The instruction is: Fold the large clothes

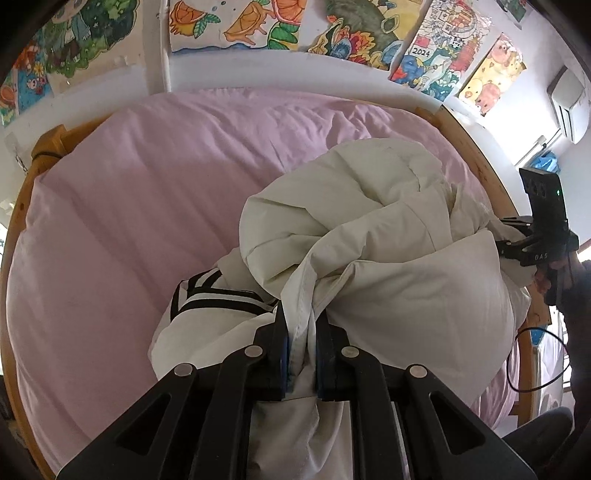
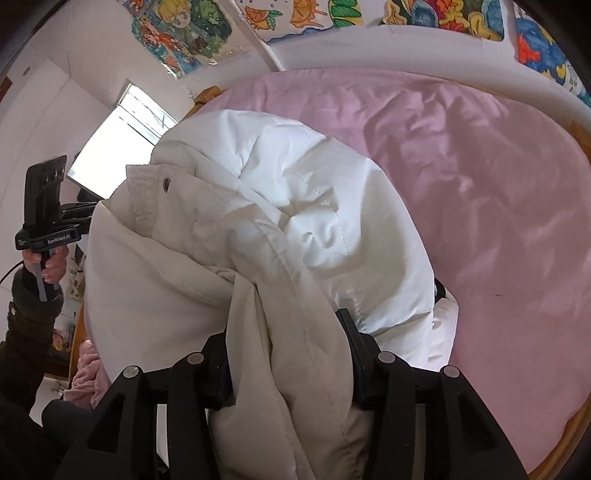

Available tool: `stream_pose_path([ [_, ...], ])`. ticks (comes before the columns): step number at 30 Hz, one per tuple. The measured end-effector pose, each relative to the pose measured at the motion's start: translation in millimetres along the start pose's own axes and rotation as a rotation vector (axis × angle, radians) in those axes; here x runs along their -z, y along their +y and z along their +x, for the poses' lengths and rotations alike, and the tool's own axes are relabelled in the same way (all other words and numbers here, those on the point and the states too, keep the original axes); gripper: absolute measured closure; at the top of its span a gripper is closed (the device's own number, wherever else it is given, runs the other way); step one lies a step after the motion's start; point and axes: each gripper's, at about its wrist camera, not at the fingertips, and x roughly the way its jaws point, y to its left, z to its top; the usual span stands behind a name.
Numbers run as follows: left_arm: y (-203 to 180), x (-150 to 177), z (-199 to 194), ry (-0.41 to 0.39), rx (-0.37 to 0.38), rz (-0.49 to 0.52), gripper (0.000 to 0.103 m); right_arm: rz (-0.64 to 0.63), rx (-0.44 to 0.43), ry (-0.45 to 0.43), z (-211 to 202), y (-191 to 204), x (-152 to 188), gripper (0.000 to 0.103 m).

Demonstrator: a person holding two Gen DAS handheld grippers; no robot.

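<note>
A puffy white jacket [image 1: 369, 240] lies bunched in a heap on the pink bed sheet [image 1: 129, 221]. A part with black stripes [image 1: 207, 295] shows at its lower left. My left gripper [image 1: 301, 332] is shut on a narrow fold of the jacket's edge. In the right wrist view the same jacket [image 2: 258, 221] fills the middle. My right gripper [image 2: 284, 332] has its jaws apart, with a thick fold lying loosely between them. That right gripper [image 1: 511, 245] also shows at the heap's right side. A hand [image 2: 51, 266] grips the left gripper's handle beyond the jacket.
A wooden bed frame [image 1: 491, 173] rims the mattress. Colourful drawings [image 1: 240, 22] hang on the wall behind. An air conditioner [image 1: 569, 103] sits high on the right, a bright window [image 2: 122, 144] to the left. A black cable [image 1: 517, 369] loops beside the bed.
</note>
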Motion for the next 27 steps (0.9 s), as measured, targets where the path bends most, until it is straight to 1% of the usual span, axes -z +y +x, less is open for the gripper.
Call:
stream_pose_path([
  [6, 1.0, 1.7, -2.7, -0.015, 0.010, 0.000, 0.092, -0.024, 0.035, -0.018, 1.0, 5.3, 1.3, 0.055],
  [8, -0.6, 1.7, -2.7, -0.016, 0.005, -0.001, 0.092, -0.046, 0.067, -0.027, -0.7, 9.9, 2.5, 0.053],
  [15, -8.2, 4.0, -7.1, -0.041, -0.039, 0.043, 0.091, -0.098, 0.161, -0.059, -3.9, 20.6, 7.3, 0.048],
  [16, -8.8, 4.4, -8.4, -0.044, -0.043, 0.045, 0.091, -0.104, 0.176, -0.064, -4.6, 22.3, 8.0, 0.047],
  [18, -13.2, 4.3, -9.4, -0.047, -0.058, 0.043, 0.090, -0.124, 0.229, -0.084, -8.6, 27.7, 9.6, 0.041],
  [19, -15.2, 4.8, -11.8, -0.049, -0.065, 0.038, 0.089, -0.133, 0.252, -0.099, -11.5, 30.7, 10.4, 0.039],
  [21, -19.7, 5.7, -17.3, -0.062, -0.074, 0.029, 0.087, -0.151, 0.297, -0.143, -21.3, 39.5, 14.5, 0.039],
  [22, -21.3, 6.2, -20.8, -0.076, -0.076, 0.023, 0.087, -0.169, 0.340, -0.194, -30.2, 47.8, 18.2, 0.039],
  [23, -22.7, 7.1, -24.1, -0.087, -0.080, 0.020, 0.085, -0.188, 0.359, -0.226, -35.7, 54.7, 20.5, 0.039],
  [25, -27.3, 9.4, -28.2, -0.108, -0.097, 0.023, 0.084, -0.236, 0.379, -0.286, -46.3, 70.5, 25.0, 0.038],
  [27, -34.5, 10.9, -26.5, -0.119, -0.136, 0.052, 0.083, -0.255, 0.358, -0.344, -57.3, 81.6, 23.6, 0.035],
])
